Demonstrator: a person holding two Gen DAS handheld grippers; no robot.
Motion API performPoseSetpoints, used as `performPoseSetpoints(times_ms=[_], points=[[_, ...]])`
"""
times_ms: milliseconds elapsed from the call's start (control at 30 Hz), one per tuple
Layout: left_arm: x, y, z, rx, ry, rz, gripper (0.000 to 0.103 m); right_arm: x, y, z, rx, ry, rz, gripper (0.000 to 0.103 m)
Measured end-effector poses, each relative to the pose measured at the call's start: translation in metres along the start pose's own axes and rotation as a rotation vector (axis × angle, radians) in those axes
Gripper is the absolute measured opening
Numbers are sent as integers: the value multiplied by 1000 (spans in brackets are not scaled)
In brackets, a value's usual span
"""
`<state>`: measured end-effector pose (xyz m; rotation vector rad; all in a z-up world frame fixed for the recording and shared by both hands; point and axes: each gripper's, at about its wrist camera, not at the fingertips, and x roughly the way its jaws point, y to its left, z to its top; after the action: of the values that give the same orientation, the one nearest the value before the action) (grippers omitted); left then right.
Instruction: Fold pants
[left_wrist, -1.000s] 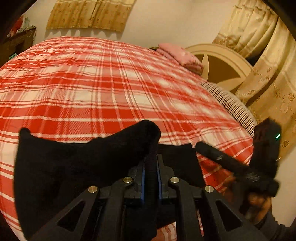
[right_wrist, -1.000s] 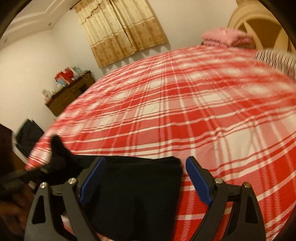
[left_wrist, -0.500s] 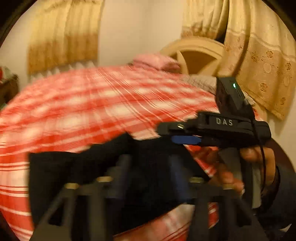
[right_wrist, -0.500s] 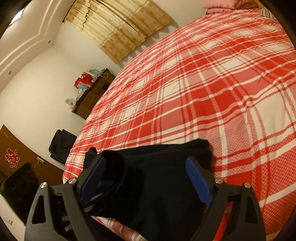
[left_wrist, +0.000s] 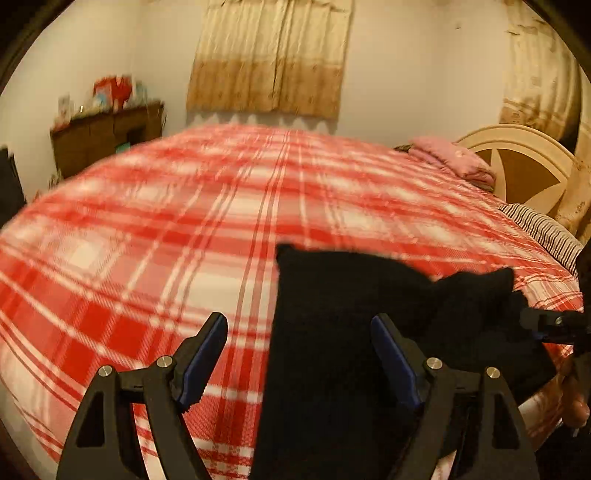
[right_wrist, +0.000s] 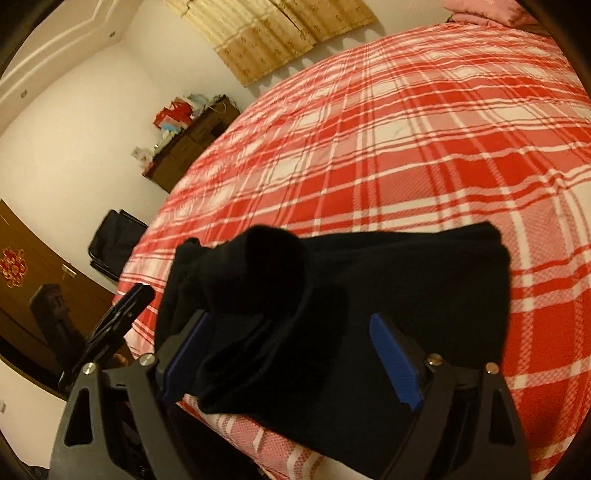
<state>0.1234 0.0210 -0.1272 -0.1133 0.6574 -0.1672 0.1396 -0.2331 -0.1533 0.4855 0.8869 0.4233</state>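
Observation:
The black pants (left_wrist: 354, 332) lie folded in a thick bundle at the near edge of the red plaid bed (left_wrist: 221, 221). My left gripper (left_wrist: 299, 354) is open and empty, its right finger over the bundle's left part. In the right wrist view the pants (right_wrist: 369, 295) show a rumpled raised fold at their left end (right_wrist: 258, 266). My right gripper (right_wrist: 291, 354) is open, jaws wide above the bundle, holding nothing. The left gripper's tip (right_wrist: 125, 306) shows at the bed's left edge.
A pink pillow (left_wrist: 450, 158) and a striped pillow (left_wrist: 543, 229) lie by the cream headboard (left_wrist: 524, 162). A dark wooden dresser (left_wrist: 107, 133) with clutter stands by the far wall. A black bag (right_wrist: 114, 240) sits on the floor beside the bed.
My left gripper let go of the black fabric and opened wide, then swung left. The pants dropped onto the bundle. My right gripper stayed open over the bundle.

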Motion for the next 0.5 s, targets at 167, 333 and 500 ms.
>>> performPoseSetpoints(times_ms=[167, 333, 500], points=[[11, -4, -11, -2, 29, -15, 81, 12, 11, 1, -13, 31, 8, 81], [10, -11, -15, 14, 33, -25, 81, 22, 24, -4, -70, 62, -61, 80], [6, -10, -16, 11, 25, -32, 81, 27, 27, -6, -112, 85, -79, 29]])
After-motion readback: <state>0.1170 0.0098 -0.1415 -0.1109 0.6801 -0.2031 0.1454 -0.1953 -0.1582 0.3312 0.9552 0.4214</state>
